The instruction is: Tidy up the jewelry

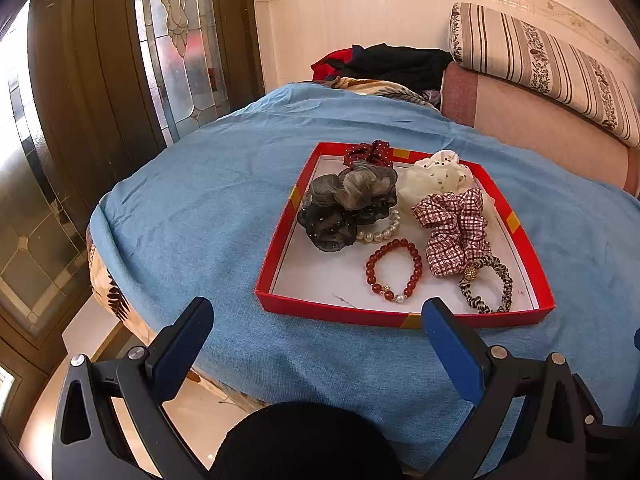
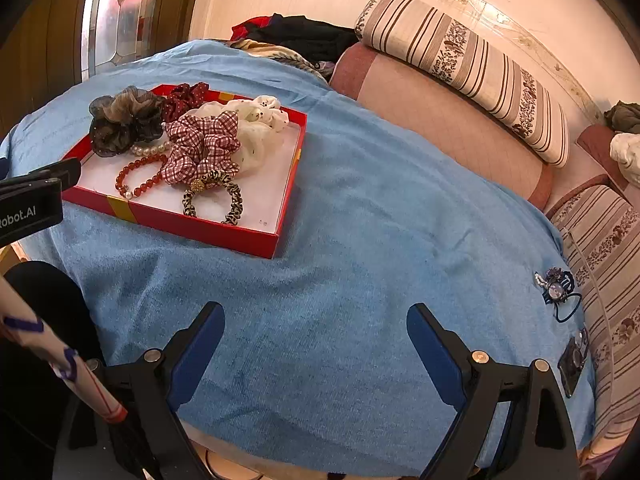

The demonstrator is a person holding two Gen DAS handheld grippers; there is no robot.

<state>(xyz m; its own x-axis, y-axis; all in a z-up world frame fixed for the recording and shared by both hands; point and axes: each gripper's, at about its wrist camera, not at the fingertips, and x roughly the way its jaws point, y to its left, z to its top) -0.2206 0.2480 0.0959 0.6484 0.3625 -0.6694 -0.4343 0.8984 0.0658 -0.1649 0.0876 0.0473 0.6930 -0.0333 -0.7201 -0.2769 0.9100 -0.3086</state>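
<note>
A red tray (image 1: 280, 236) (image 2: 286, 204) with a white floor lies on the blue cloth (image 1: 208, 208) (image 2: 360, 208). It holds a red bead bracelet (image 1: 394, 270) (image 2: 140, 178), a pearl bracelet (image 1: 382, 232), a leopard hair tie (image 1: 490, 282) (image 2: 216, 196), and grey (image 1: 348, 200), checked (image 1: 454, 228) (image 2: 200, 146), cream (image 1: 436, 176) and dark red dotted (image 1: 370, 152) scrunchies. A blue hair tie with a charm (image 2: 558, 290) and a dark clip (image 2: 572, 360) lie on the cloth at far right. My left gripper (image 1: 320, 320) is open and empty just short of the tray's near edge. My right gripper (image 2: 316, 328) is open over bare cloth.
A pink sofa back (image 2: 440, 128) with striped cushions (image 1: 540, 64) (image 2: 472, 68) borders the cloth on the right. Dark clothes (image 1: 384, 64) are piled at the far end. A glass-panelled door (image 1: 100, 120) stands left. The cloth's left edge drops to the floor (image 1: 92, 332).
</note>
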